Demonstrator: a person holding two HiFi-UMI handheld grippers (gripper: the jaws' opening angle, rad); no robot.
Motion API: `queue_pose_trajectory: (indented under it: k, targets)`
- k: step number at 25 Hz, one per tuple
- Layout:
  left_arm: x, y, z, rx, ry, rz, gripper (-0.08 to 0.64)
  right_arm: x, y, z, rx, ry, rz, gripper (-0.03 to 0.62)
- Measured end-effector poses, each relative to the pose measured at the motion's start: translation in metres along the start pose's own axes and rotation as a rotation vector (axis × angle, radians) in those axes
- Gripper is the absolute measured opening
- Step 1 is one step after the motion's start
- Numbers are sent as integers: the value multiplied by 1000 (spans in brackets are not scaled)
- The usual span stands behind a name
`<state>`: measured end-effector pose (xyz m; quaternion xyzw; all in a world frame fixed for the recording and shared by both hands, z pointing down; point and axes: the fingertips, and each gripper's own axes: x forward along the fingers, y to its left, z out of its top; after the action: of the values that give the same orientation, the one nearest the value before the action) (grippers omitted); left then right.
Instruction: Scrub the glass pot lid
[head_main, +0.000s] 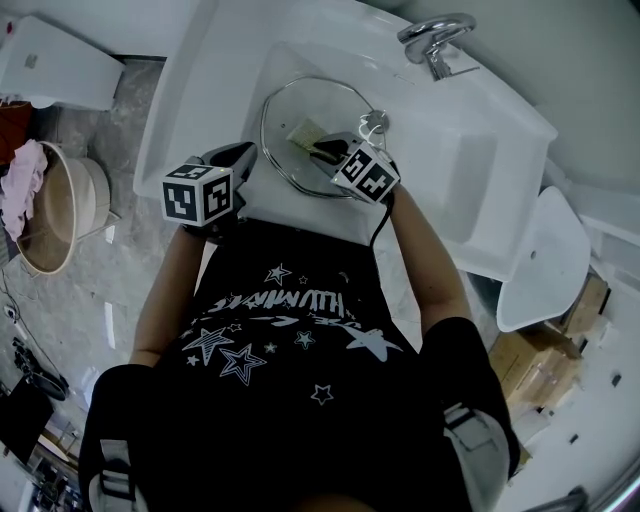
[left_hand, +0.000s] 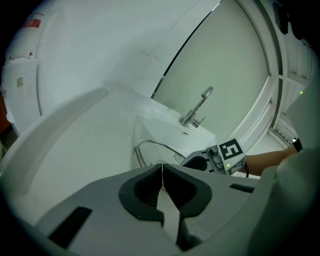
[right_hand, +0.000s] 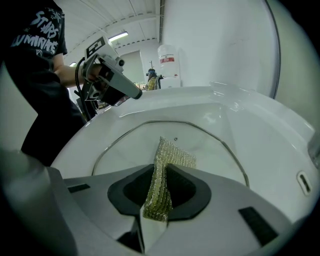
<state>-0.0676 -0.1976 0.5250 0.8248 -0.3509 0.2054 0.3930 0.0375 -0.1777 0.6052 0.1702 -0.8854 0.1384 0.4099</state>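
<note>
One gripper is set to scrub: the right gripper (right_hand: 160, 172) pinches a yellow-green mesh pad (right_hand: 172, 156) over the round metal-rimmed glass lid (right_hand: 130, 145). The left gripper (left_hand: 162, 176), clenched empty, waits by the white sink's (head_main: 195, 70) near edge.

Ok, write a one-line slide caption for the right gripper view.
Right gripper, jaws shut on a yellow-green mesh scrubbing cloth, poised over the round metal-rimmed glass pot lid in the white sink.

Head view: the right gripper (head_main: 322, 150) covers the near portion of the glass pot lid (head_main: 300, 105) and part of the scouring cloth (head_main: 303, 133). Left gripper view: the left gripper (left_hand: 162, 174) body hides the lid's near rim.
</note>
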Motion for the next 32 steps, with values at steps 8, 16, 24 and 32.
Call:
queue_pose_trajectory:
  k: [8, 16, 24, 32]
  targets:
    - [-2, -7, -4, 8, 2, -15, 14, -16, 31, -2, 29, -9, 111, 78]
    - [-3, -12, -8, 18, 8, -24, 14, -33, 52, -5, 79, -14, 213, 77]
    - [-4, -18, -10, 30, 15, -33, 14, -47, 67, -7, 142, -21, 305, 78]
    - [-4, -21, -11, 37, 18, -39, 14, -55, 78, -8, 186, -28, 369, 81]
